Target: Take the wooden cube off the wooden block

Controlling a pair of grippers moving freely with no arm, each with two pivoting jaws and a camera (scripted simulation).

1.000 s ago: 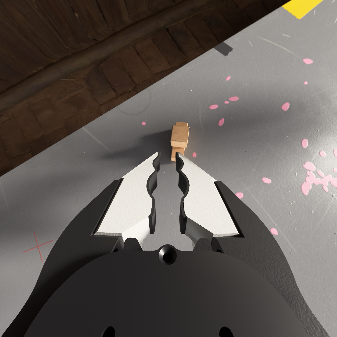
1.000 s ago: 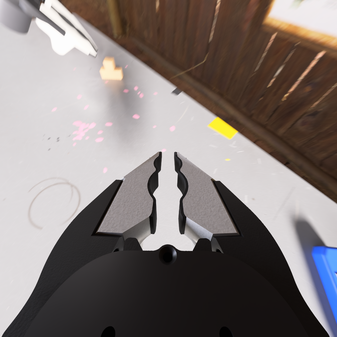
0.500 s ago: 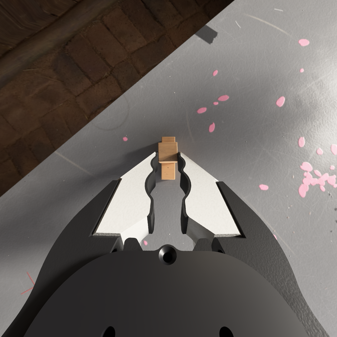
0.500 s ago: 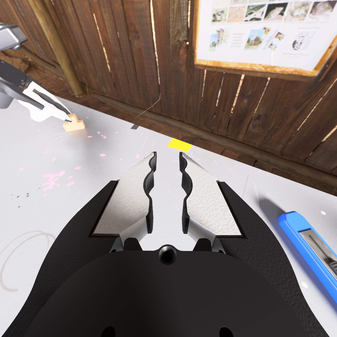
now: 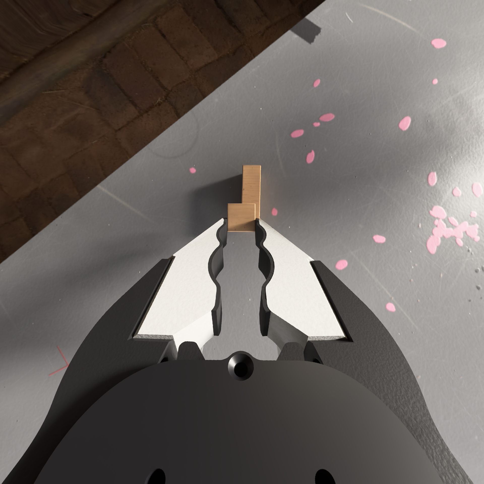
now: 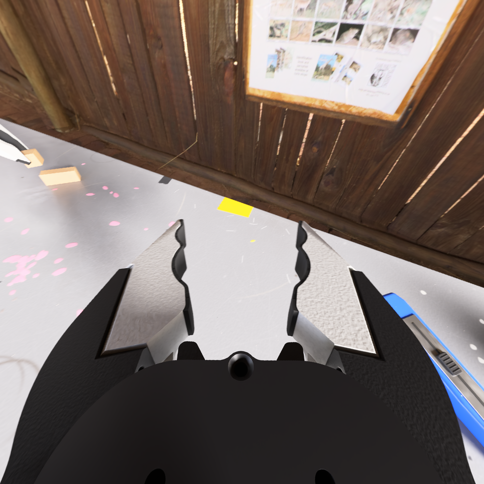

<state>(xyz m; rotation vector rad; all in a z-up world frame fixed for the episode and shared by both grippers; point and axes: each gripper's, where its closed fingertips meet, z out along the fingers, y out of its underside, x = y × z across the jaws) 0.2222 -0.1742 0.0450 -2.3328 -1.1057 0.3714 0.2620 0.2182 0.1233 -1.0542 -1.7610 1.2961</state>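
Note:
My left gripper (image 5: pixel 241 222) is shut on the small wooden cube (image 5: pixel 241 217), pinched between its white fingertips and held clear of the table. The flat wooden block (image 5: pixel 251 184) lies on the grey table just beyond the cube. In the right wrist view the cube (image 6: pixel 34 157) hangs in the left gripper's fingertips (image 6: pixel 18 157), above and to the left of the block (image 6: pixel 59 175), apart from it. My right gripper (image 6: pixel 240 227) is open and empty over the table, far to the right of the block.
A blue utility knife (image 6: pixel 445 361) lies right of my right gripper. A yellow tape patch (image 6: pixel 235 207) and a dark tape patch (image 6: pixel 164 179) sit near the table's far edge (image 5: pixel 183 115). A plank wall with a framed poster (image 6: pixel 366 52) stands behind.
My left gripper closed on the cube and lifted it off the block, which stayed on the table. My right gripper opened wide and its view tilted slightly.

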